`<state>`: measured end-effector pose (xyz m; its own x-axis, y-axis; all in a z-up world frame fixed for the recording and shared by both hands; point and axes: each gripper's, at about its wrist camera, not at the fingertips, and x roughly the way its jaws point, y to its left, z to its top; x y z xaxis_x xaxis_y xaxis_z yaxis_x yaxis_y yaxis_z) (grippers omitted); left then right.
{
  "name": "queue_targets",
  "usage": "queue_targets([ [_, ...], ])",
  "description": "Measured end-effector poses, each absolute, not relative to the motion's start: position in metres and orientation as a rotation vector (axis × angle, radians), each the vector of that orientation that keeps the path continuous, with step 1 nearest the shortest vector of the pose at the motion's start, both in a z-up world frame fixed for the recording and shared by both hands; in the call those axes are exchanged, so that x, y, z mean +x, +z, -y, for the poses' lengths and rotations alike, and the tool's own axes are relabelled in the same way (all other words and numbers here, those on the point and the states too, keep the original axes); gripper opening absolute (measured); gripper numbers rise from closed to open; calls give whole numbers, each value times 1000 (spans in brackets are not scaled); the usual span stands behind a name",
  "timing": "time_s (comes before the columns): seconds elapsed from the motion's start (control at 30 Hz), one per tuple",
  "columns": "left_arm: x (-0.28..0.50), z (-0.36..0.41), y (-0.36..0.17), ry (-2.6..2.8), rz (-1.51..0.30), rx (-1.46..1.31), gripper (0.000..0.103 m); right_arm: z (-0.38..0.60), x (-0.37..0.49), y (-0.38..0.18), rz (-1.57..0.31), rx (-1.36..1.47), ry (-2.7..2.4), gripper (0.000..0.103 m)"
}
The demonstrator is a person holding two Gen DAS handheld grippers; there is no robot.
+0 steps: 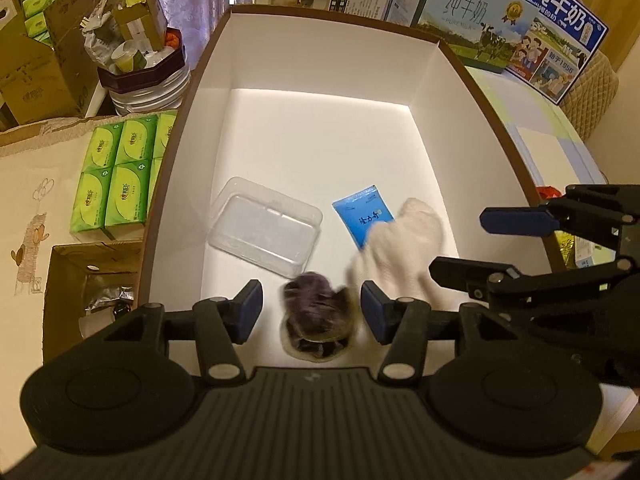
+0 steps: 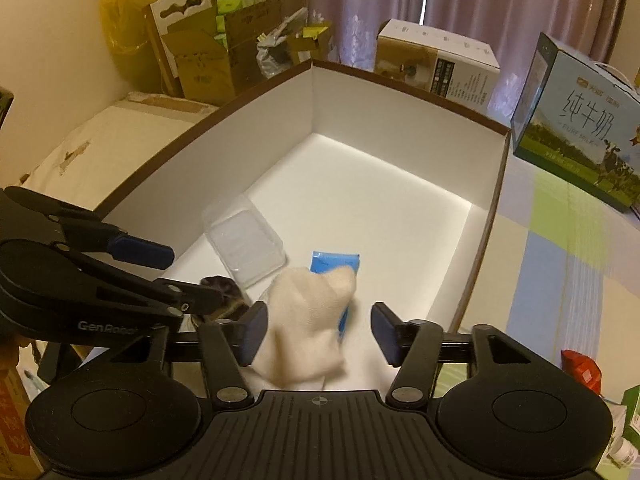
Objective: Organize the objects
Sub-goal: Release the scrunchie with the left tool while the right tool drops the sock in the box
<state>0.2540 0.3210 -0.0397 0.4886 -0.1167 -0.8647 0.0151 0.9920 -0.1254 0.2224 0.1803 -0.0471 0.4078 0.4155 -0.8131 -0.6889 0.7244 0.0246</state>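
I hold both grippers tilted down over the white box. Left gripper: released, blurred dark fuzzy bundle between its pads. Right gripper: released, soft cream sock below.

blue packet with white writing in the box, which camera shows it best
The left wrist view: the flat blue packet lies mostly uncovered on the white box floor, its writing visible, with only a corner under the cream sock. In the right wrist view the sock hides most of it, leaving just the top edge.
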Motion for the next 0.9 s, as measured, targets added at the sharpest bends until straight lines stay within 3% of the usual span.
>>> queue_targets([
  [0.37, 243, -318, -29, -76, -1033, -117, 59, -171, 215, -39, -892, -313, 712, 59],
  [0.47, 238, -316, -25, -66, -1020, -112, 66, -167, 212, -36, -887, -304, 708, 60],
  [0.9, 218, -310, -5, -51, -975, -111, 73, -148, 193, -21, -861, -236, 702, 61],
])
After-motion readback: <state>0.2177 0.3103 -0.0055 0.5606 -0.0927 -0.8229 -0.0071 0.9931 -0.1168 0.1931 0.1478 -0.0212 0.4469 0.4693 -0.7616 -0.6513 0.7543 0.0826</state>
